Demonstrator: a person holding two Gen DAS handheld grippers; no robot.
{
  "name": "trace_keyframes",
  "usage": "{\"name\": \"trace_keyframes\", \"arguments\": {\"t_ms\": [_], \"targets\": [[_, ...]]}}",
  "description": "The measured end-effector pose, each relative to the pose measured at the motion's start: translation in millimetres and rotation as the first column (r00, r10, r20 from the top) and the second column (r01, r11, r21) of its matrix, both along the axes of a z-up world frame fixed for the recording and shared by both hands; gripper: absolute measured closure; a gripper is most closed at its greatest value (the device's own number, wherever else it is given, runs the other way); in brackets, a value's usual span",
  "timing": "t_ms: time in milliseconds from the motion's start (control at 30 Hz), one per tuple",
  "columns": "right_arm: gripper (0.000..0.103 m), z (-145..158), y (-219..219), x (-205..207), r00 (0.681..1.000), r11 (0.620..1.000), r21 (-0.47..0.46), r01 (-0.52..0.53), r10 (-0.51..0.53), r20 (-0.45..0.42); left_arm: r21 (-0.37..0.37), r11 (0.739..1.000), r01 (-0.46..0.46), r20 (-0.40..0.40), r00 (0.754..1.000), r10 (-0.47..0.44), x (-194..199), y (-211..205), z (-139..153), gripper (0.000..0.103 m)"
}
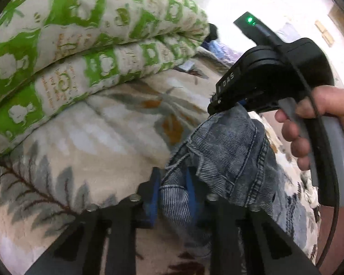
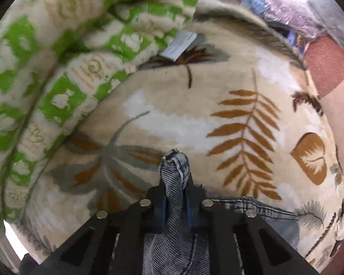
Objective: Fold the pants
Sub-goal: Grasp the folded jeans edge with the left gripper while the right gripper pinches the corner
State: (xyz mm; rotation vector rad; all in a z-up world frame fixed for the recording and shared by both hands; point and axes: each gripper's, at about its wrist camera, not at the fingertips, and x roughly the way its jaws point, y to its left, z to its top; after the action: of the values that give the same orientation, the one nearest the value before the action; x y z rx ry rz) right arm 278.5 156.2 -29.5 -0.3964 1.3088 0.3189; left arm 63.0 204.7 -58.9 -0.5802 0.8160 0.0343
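1. my left gripper [image 1: 173,192] fingers are nearly closed, pinching a bunched edge of the pants [image 1: 220,153]; blue pads squeeze the denim from both sides.
2. my right gripper [image 2: 175,194] fingers are clamped tight on another bunched bit of the pants [image 2: 175,171]; a wad pokes out past the tips. in the left view that gripper [image 1: 214,105] bites the cloth higher up, my hand [image 1: 309,123] on its grey handle.
3. pants sit between the two grippers, lifted off the bed at the pinched spots, the rest trailing down toward the blanket [image 2: 183,119]. can't tell how much still lies flat.
4. why held this way, my guess: two grips on one edge let me stretch it straight and carry it over for a fold. step looks early to mid; no neat fold visible.
5. materials: pants are faded blue-grey denim with fine ribbing, thick stitched seams, a frayed thread at the edge; stiff enough to hold creases, bulky when bunched.
6. blanket is plush beige fleece with brown and grey leaf print, soft and uneven, so cloth may drag on it.
7. quilt [image 1: 91,45] is folded, padded, green-and-cream print, stacked at the far left, well apart from the pants; a white tag [image 2: 178,45] sticks out under it.
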Motion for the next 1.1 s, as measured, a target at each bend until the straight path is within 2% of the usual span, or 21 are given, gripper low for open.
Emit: {"name": "trace_keyframes", "arguments": {"t_ms": [167, 333, 433, 533, 567, 633, 733, 767, 900, 967, 1100], "targets": [[0.092, 39.6, -26.3, -22.2, 0.995, 0.998, 0.060, -0.005, -0.001, 0.095, 0.018, 0.998, 0.053, 0.092, 0.994, -0.055, 9.1, -7.4, 13.7, 0.084], [0.092, 84.4, -62.0, -36.5, 0.982, 0.988, 0.153, 0.025, -0.053, 0.183, 0.085, 0.984, 0.155, 0.212, 0.962, -0.169, 4.9, -32.4, 32.8, 0.085], [0.092, 114.0, -103.1, -55.8, 0.965, 0.977, 0.209, 0.045, -0.097, 0.243, 0.155, 0.965, 0.211, 0.287, 0.925, -0.249, -8.2, -54.7, 47.1, 0.085], [0.092, 133.6, -145.4, -74.7, 0.948, 0.962, 0.262, 0.075, -0.150, 0.280, 0.209, 0.936, 0.284, 0.355, 0.870, -0.343, -28.5, -80.8, 63.0, 0.085], [0.092, 138.7, -168.6, -83.6, 0.940, 0.952, 0.292, 0.094, -0.182, 0.288, 0.229, 0.921, 0.315, 0.377, 0.844, -0.382, -36.7, -94.7, 70.2, 0.085], [0.092, 139.9, -200.9, -94.1, 0.928, 0.936, 0.329, 0.122, -0.226, 0.297, 0.234, 0.902, 0.364, 0.398, 0.810, -0.430, -44.1, -112.7, 78.2, 0.085], [0.092, 132.1, -250.3, -105.7, 0.911, 0.918, 0.361, 0.163, -0.281, 0.303, 0.287, 0.852, 0.437, 0.418, 0.743, -0.522, -56.0, -155.5, 90.1, 0.085], [0.092, 128.5, -265.3, -108.9, 0.907, 0.911, 0.372, 0.177, -0.298, 0.298, 0.310, 0.825, 0.473, 0.412, 0.715, -0.565, -58.2, -178.4, 93.1, 0.085], [0.092, 108.0, -331.3, -118.4, 0.889, 0.879, 0.415, 0.233, -0.365, 0.275, 0.336, 0.738, 0.585, 0.379, 0.633, -0.675, -63.7, -245.2, 95.4, 0.085], [0.092, 96.8, -363.8, -123.4, 0.882, 0.863, 0.436, 0.256, -0.394, 0.261, 0.332, 0.695, 0.638, 0.357, 0.597, -0.718, -64.8, -278.2, 92.7, 0.085], [0.092, 72.6, -425.0, -133.5, 0.859, 0.821, 0.486, 0.300, -0.454, 0.237, 0.358, 0.633, 0.686, 0.321, 0.546, -0.774, -68.2, -325.1, 82.8, 0.086]]}}
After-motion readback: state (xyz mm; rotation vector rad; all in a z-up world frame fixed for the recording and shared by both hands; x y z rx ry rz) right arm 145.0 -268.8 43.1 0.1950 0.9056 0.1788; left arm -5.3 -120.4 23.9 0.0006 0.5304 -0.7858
